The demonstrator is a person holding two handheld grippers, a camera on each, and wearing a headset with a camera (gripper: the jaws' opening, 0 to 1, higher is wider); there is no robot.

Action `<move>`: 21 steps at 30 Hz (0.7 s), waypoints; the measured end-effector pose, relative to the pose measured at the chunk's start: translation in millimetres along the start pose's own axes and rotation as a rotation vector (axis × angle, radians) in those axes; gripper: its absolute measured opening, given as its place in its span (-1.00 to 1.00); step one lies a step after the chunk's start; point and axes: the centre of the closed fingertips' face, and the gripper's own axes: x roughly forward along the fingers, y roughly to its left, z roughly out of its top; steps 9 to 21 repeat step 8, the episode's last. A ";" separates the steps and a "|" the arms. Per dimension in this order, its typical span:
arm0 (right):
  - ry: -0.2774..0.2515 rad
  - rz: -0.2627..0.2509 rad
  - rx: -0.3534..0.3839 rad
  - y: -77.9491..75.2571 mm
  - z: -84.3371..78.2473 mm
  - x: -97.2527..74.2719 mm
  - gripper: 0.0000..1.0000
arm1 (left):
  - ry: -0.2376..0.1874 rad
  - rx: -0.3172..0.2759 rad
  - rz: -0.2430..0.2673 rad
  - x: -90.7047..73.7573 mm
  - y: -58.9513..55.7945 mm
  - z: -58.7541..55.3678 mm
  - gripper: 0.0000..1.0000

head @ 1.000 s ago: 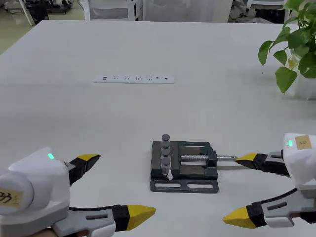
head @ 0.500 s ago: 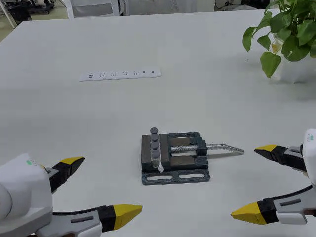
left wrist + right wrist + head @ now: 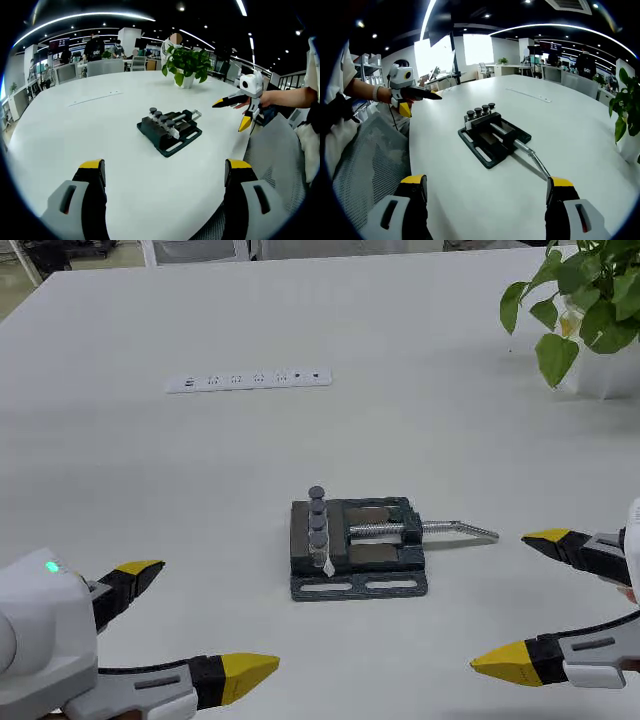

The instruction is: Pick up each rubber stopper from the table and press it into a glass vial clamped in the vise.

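Observation:
A dark vise (image 3: 358, 549) sits mid-table with a row of several glass vials (image 3: 318, 530) clamped upright in it, each capped by a grey rubber stopper (image 3: 316, 494). The same vise (image 3: 170, 129) (image 3: 493, 133) lies ahead of both gripper cameras, its crank handle (image 3: 460, 529) pointing right. My left gripper (image 3: 195, 622) hangs open at the lower left, well short of the vise, nothing between its yellow tips. My right gripper (image 3: 530, 598) hangs open at the lower right, also holding nothing. From the left gripper view the right gripper (image 3: 239, 108) shows at the table's edge.
A white power strip (image 3: 248, 381) lies flat farther back on the left. A potted green plant (image 3: 585, 300) stands at the far right corner. The white table (image 3: 150, 480) ends close to me, with a mesh chair (image 3: 360, 160) beside it. People stand in the background.
The view has shifted, so the vise sits higher and farther off in the picture. Both grippers have drawn back slightly toward the bottom corners, still open.

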 end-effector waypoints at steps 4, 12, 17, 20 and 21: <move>-0.002 0.005 -0.004 -0.2 0.1 0.2 0.98 | -0.003 -0.005 0.005 -1.4 0.6 -0.7 0.98; -0.003 -0.002 0.002 -0.8 0.5 -0.8 0.98 | -0.001 -0.009 0.006 -1.1 0.4 -2.1 0.98; -0.003 -0.002 0.002 -0.8 0.5 -0.8 0.98 | -0.001 -0.009 0.006 -1.1 0.4 -2.1 0.98; -0.003 -0.002 0.002 -0.8 0.5 -0.8 0.98 | -0.001 -0.009 0.006 -1.1 0.4 -2.1 0.98; -0.003 -0.002 0.002 -0.8 0.5 -0.8 0.98 | -0.001 -0.009 0.006 -1.1 0.4 -2.1 0.98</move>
